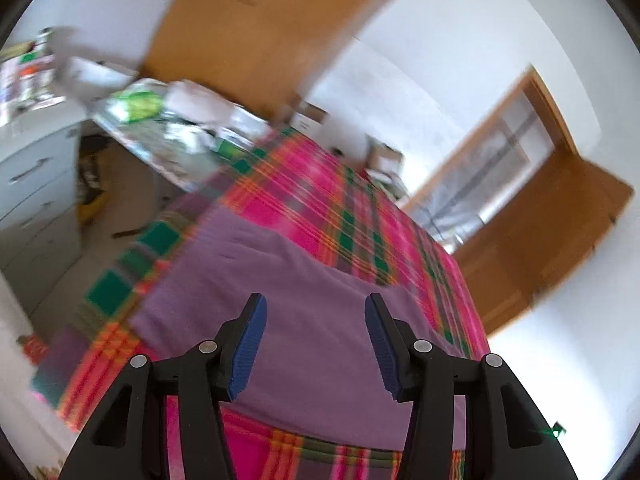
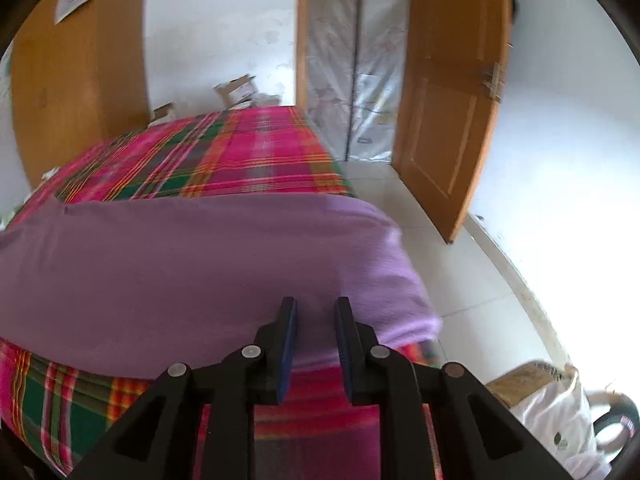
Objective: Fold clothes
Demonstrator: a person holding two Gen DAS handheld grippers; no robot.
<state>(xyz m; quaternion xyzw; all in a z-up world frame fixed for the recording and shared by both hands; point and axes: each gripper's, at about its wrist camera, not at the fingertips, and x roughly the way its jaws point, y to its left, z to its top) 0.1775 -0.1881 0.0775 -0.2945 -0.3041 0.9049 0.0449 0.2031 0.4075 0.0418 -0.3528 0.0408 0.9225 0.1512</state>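
A purple garment [image 1: 296,300] lies spread flat on a bed with a pink, green and orange plaid cover [image 1: 320,200]. My left gripper [image 1: 316,308] hovers above the garment with its jaws wide apart and nothing between them. In the right wrist view the same purple garment [image 2: 192,272] lies across the plaid cover [image 2: 224,152], its right end draped near the bed's edge. My right gripper [image 2: 316,312] is over the garment's near right part, its jaws partly open with a narrow gap, and it holds nothing.
A cluttered table [image 1: 176,120] and white drawers [image 1: 32,184] stand left of the bed. A wooden wardrobe [image 1: 260,32] is behind. An open wooden door [image 2: 448,112] and tiled floor [image 2: 460,272] lie to the right, with a white bag [image 2: 560,412] on the floor.
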